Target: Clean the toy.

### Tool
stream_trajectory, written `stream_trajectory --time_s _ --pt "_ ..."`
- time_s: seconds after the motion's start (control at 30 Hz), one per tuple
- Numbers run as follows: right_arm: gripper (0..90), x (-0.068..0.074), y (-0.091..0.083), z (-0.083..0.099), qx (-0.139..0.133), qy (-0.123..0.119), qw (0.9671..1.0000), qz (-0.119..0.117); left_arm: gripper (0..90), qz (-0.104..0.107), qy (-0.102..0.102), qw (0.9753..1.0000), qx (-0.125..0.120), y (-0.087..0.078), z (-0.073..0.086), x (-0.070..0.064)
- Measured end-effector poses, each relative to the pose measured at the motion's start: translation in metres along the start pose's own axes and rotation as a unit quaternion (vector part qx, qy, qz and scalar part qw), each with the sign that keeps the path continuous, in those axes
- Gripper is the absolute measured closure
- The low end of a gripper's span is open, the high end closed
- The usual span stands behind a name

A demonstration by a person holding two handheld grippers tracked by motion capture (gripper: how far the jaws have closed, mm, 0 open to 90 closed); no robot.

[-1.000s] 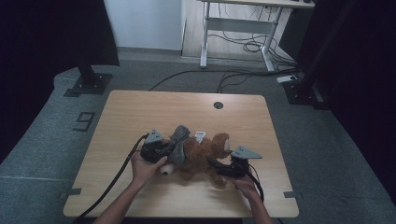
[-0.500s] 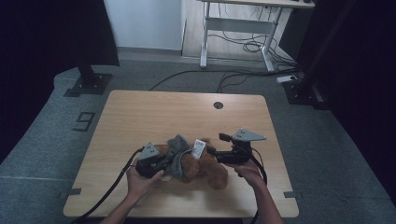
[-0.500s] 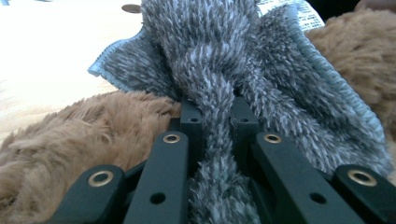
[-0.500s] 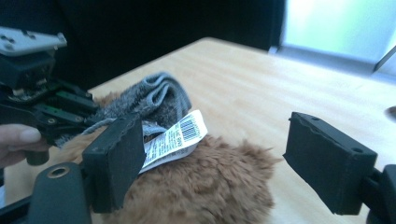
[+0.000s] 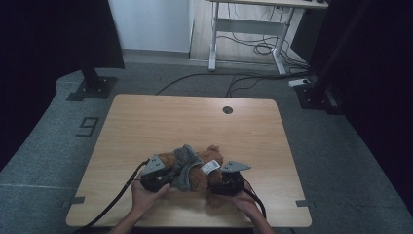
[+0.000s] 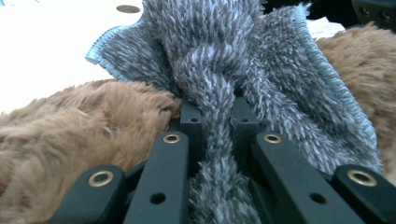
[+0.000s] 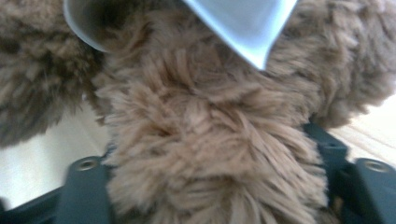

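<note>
On the desk, the left claw pinches a knotted grey towel; the right claw apparently clamps the brown plush bear.

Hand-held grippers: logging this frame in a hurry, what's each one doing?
Left hand-held gripper: shut on the grey cloth.
Right hand-held gripper: shut on the brown plush toy.
</note>
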State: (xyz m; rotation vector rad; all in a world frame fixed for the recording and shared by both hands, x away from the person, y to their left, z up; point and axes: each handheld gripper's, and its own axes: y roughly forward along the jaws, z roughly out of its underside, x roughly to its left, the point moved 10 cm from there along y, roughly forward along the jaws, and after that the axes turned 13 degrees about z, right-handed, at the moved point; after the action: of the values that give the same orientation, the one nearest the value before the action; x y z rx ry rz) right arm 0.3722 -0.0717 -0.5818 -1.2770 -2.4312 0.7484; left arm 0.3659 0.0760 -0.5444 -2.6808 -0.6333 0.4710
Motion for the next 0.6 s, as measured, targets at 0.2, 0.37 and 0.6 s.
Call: stream_trajectory --time_s 0.2,0.37,0.6 --pt "43.9 -0.018 0.015 -0.008 -0.011 0.018 0.9982 0.056 80.3 -0.028 0.019 0.9992 0.023 0.024 -0.016 0.020" --pt "45.0 -0.041 0.030 -0.018 -0.032 0.027 0.9957 0.083 80.1 -0.015 -0.006 0.9996 0.021 0.040 -0.030 0.042" --pt "44.9 -0.041 0.026 -0.017 -0.055 0.022 0.9965 0.059 79.5 0.031 -0.036 0.9989 -0.005 0.023 -0.058 0.028"
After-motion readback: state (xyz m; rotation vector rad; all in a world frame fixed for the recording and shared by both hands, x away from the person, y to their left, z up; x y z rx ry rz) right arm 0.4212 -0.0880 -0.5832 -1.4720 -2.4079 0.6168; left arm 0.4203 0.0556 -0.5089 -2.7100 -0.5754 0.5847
